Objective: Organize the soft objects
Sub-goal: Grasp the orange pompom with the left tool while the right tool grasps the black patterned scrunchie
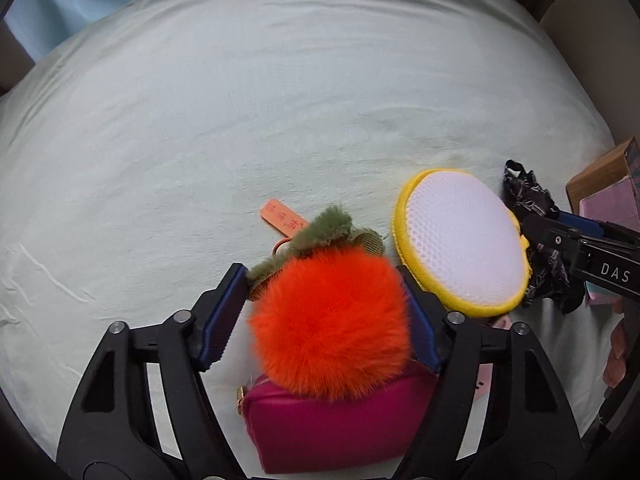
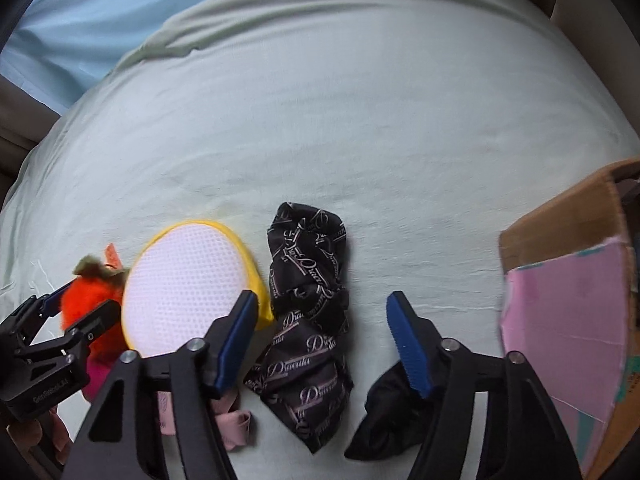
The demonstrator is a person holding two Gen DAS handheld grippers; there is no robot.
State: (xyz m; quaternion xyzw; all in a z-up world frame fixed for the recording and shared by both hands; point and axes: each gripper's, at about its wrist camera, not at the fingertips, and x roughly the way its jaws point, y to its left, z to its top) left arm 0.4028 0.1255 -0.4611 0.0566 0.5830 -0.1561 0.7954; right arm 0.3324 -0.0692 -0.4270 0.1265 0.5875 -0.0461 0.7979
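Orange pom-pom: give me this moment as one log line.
left gripper: jaws around orange pom-pom | right gripper: open over black printed cloth | cardboard box: right

This looks like a bedroom in a home. A bed (image 2: 360, 120) covered with a pale green sheet fills both views, with light blue bedding (image 2: 100, 12) bunched at its far side. Small personal soft things lie on it: a furry orange pompom charm (image 1: 332, 320), a magenta pouch (image 1: 340, 428), a black printed scarf (image 2: 308, 312), and an open cardboard box (image 2: 568, 240).
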